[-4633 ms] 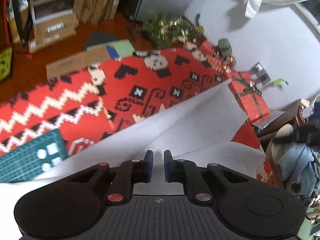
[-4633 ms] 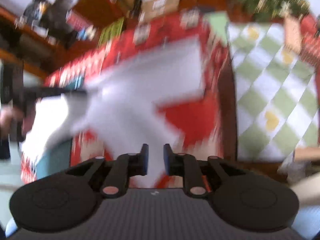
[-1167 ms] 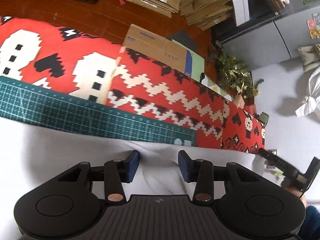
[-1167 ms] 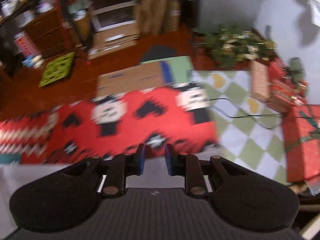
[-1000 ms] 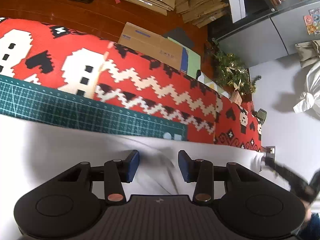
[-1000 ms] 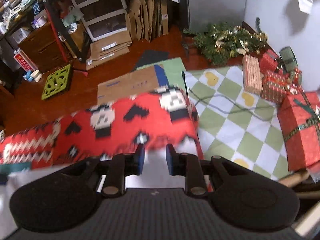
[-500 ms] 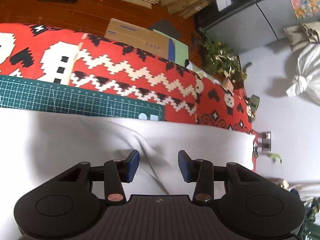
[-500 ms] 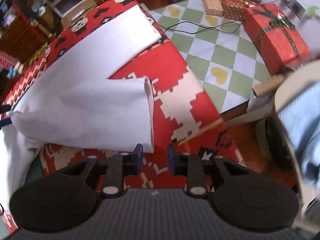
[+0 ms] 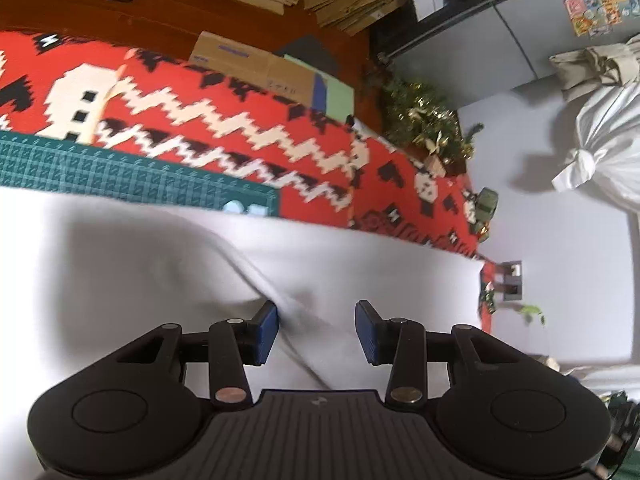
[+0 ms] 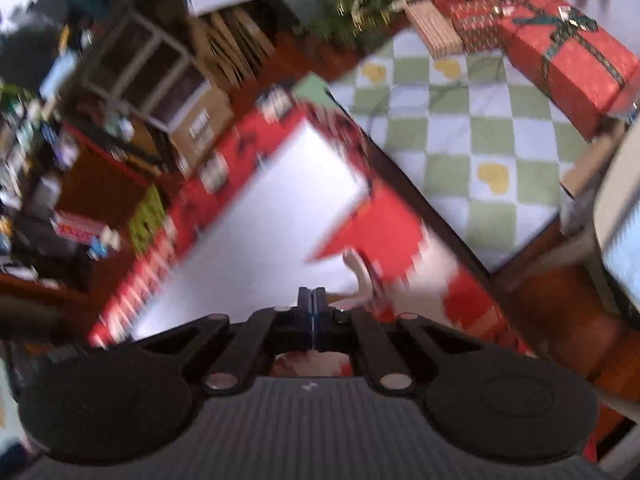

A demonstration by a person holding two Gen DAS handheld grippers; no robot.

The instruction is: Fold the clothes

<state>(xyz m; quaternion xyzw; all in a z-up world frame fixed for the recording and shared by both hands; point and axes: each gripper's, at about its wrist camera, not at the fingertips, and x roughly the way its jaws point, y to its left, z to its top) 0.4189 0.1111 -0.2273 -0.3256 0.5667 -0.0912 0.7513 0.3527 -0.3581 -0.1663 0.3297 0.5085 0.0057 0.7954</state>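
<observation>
White cloth, the garment (image 9: 168, 272), lies flat just beyond and under the left gripper (image 9: 316, 330), whose jaws stand apart with a soft ridge running up between them, pads clear of it. It looks light, limp and prone to creasing, so a hem or corner seems the best hold. The right gripper (image 10: 311, 312) has its jaws pressed together on nothing, the garment's far corner (image 10: 352, 184) ahead on the red patterned cover (image 9: 248, 120).

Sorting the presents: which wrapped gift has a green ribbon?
The big red gift at far right; the striped tan box and small red one beside it show none.
</observation>
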